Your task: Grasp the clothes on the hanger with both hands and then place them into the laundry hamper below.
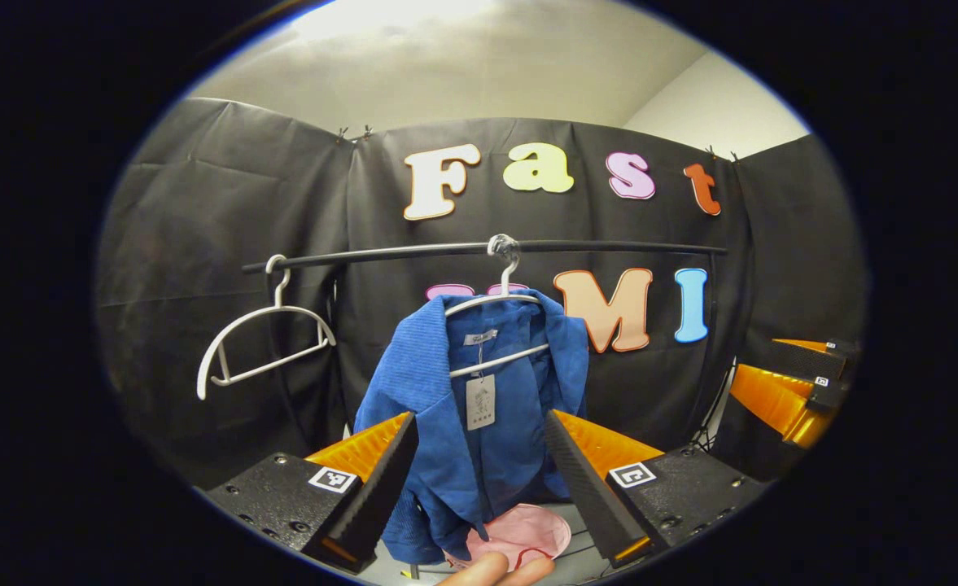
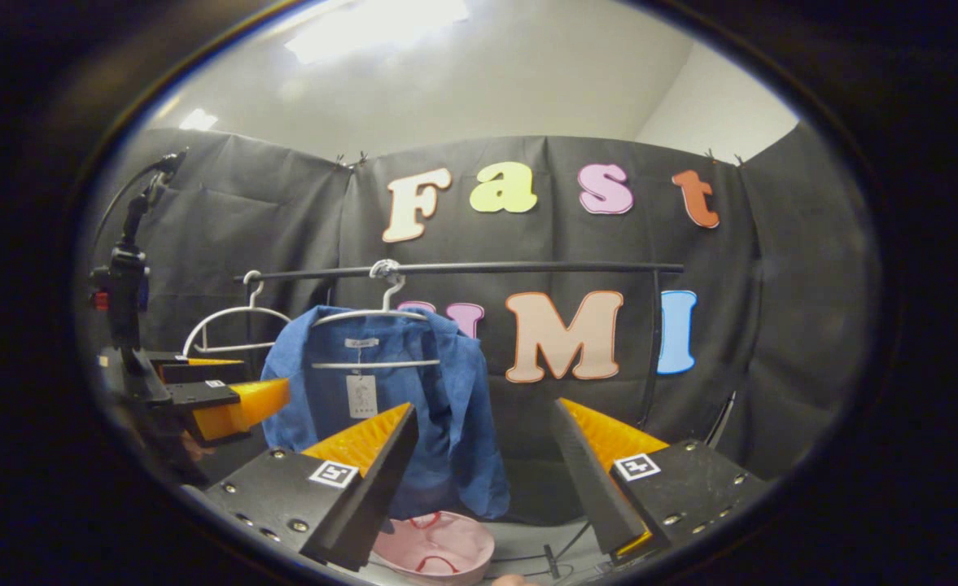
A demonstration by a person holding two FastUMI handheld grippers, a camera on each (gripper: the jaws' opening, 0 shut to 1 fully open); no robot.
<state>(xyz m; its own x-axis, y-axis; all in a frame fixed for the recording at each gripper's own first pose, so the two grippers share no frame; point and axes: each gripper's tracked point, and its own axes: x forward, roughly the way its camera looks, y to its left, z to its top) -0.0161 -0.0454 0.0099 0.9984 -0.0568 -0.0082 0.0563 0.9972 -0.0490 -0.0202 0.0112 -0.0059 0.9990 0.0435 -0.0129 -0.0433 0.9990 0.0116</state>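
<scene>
A blue shirt [image 1: 479, 407] is seen hung on a white hanger [image 1: 499, 313] from a black rail [image 1: 609, 247], straight ahead of the left gripper [image 1: 479, 480], whose fingers are spread wide and grasp nothing; the shirt's lower part is framed between them but is not touched. In the right gripper view the shirt [image 2: 413, 399] is found ahead and off to the left-finger side of the right gripper [image 2: 483, 480], whose fingers are likewise released and hold nothing, with bare black cloth shown between them. A pink hamper [image 1: 527, 533] is seen below the shirt's hem, low between the left gripper's fingers, and a fingertip [image 1: 487, 570] is caught at the bottom edge there. In the right gripper view the hamper [image 2: 438, 545] lies just inside the left finger. An empty hanger [image 1: 263, 342] is hung near the rail's far left end, well apart from the shirt. The rail is free to the right of the shirt.
</scene>
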